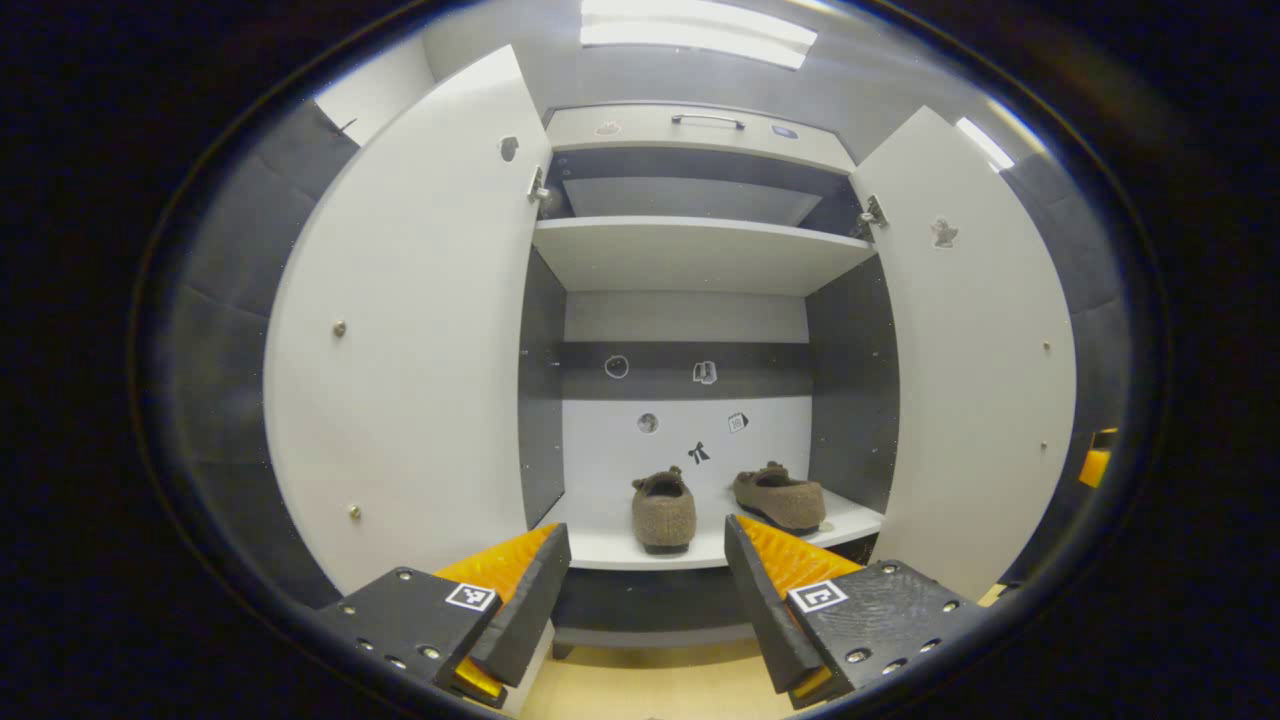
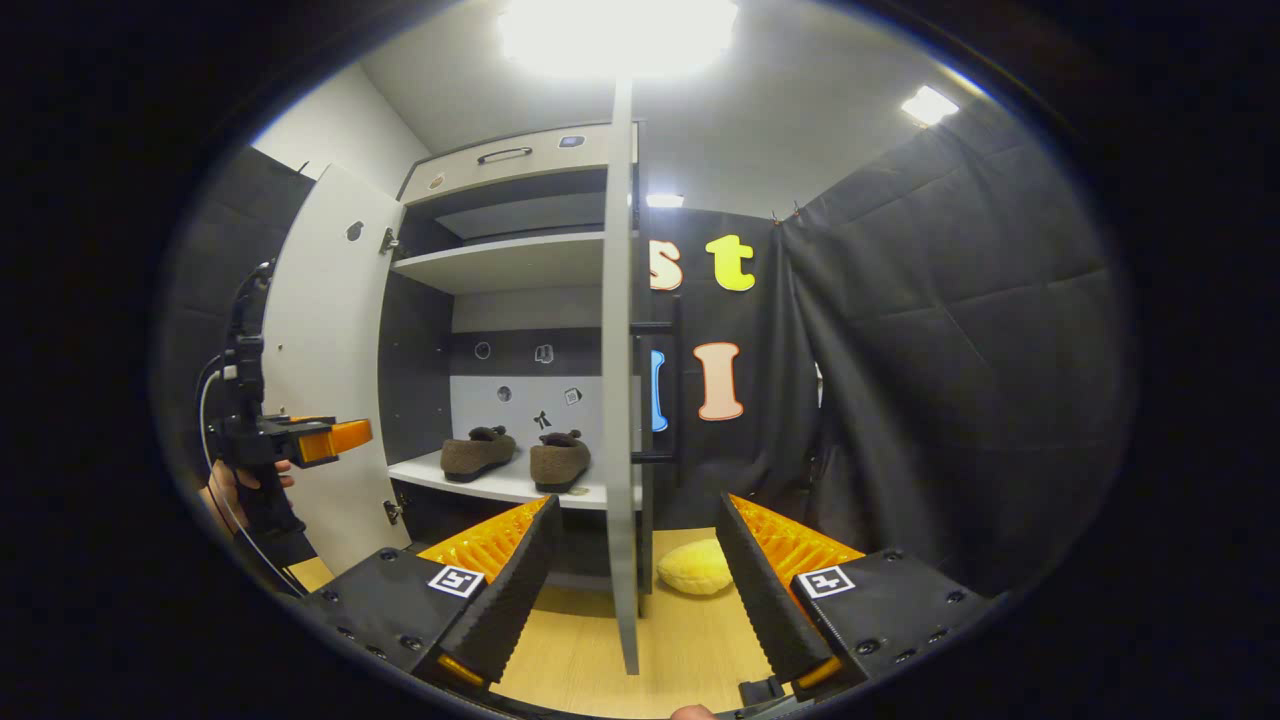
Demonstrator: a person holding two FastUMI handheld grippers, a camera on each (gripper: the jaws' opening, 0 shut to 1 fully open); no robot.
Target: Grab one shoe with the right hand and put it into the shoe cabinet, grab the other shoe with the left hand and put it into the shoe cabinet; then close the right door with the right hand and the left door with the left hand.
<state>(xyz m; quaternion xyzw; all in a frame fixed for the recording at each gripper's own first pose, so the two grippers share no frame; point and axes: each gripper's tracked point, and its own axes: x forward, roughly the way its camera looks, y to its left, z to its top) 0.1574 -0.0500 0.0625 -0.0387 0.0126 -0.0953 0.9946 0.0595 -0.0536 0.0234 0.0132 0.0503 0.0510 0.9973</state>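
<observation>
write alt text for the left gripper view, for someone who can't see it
Two brown fuzzy slippers sit side by side on the bottom shelf of a white shoe cabinet, whose left door and right door both stand wide open. The left claw is open and empty, held in front of the cabinet above a light wooden floor.

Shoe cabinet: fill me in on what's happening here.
A person holds a gripper in each hand in front of the shoe cabinet. Both brown shoes, one beside the other, already sit on its lower shelf. Both doors stand open. The right gripper is open, its fingers on either side of the right door edge, not pressing it. The left gripper is open too, aimed at the shelf, with the left door untouched.
</observation>
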